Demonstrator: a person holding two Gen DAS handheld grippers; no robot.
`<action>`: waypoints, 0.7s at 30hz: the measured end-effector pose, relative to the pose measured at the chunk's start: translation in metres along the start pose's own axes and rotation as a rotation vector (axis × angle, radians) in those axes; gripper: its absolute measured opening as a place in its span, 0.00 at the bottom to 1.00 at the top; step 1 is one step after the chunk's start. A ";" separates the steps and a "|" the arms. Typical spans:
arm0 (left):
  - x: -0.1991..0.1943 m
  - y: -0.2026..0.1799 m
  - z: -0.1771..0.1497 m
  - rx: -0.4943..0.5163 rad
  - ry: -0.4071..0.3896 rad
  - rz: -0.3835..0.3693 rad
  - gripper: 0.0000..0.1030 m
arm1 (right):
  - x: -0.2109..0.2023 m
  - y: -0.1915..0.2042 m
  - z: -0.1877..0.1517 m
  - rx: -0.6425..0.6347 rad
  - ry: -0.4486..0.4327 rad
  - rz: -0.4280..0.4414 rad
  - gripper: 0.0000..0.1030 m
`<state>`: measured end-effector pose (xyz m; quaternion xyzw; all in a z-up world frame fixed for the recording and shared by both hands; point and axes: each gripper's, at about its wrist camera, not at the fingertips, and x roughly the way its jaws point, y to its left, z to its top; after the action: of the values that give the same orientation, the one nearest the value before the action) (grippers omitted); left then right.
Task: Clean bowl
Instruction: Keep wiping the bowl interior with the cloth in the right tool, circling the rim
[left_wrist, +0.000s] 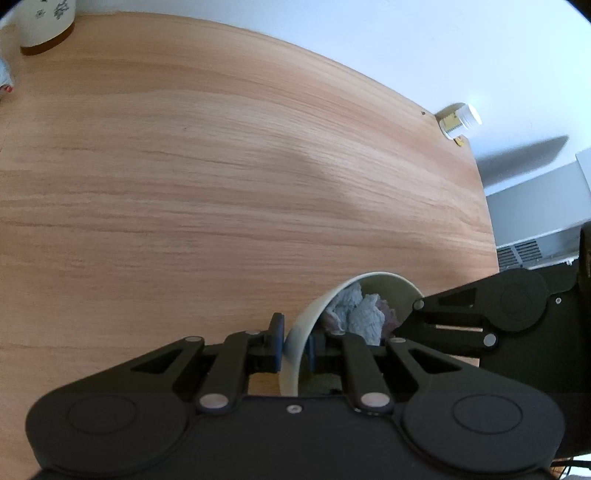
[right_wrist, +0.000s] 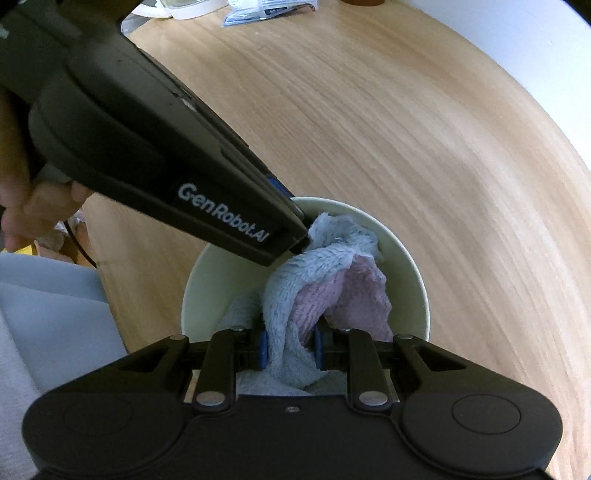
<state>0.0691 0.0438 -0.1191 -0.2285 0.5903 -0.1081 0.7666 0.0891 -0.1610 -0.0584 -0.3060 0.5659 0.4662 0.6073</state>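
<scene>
A pale cream bowl (left_wrist: 306, 328) (right_wrist: 406, 254) is held tilted over the wooden table. My left gripper (left_wrist: 293, 349) is shut on the bowl's rim, one finger outside the wall and one inside; it also shows in the right wrist view (right_wrist: 295, 218) at the bowl's far rim. My right gripper (right_wrist: 290, 349) is shut on a fluffy blue and pink cloth (right_wrist: 325, 291) and presses it inside the bowl. The cloth also shows in the left wrist view (left_wrist: 360, 314), with the right gripper's body (left_wrist: 480, 314) beside it.
The wooden table (left_wrist: 221, 166) spreads ahead. A flowered ceramic pot (left_wrist: 44, 22) stands at the far left, a small white jar (left_wrist: 460, 120) at the far right edge. Plastic packets (right_wrist: 266, 11) lie at the table's back. A grey-white surface (right_wrist: 51, 306) lies left of the table.
</scene>
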 end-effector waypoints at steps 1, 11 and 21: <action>0.000 0.000 0.000 0.005 0.000 0.003 0.10 | -0.002 0.000 -0.002 -0.016 -0.003 -0.021 0.24; 0.000 -0.001 0.001 0.034 0.014 -0.009 0.09 | -0.017 -0.003 -0.018 -0.076 -0.062 -0.216 0.24; -0.002 -0.002 0.000 0.092 0.023 -0.014 0.09 | -0.046 -0.009 -0.031 -0.183 -0.174 -0.382 0.24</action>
<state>0.0692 0.0430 -0.1167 -0.1960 0.5921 -0.1429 0.7685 0.0885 -0.2022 -0.0209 -0.4199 0.3984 0.4166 0.7010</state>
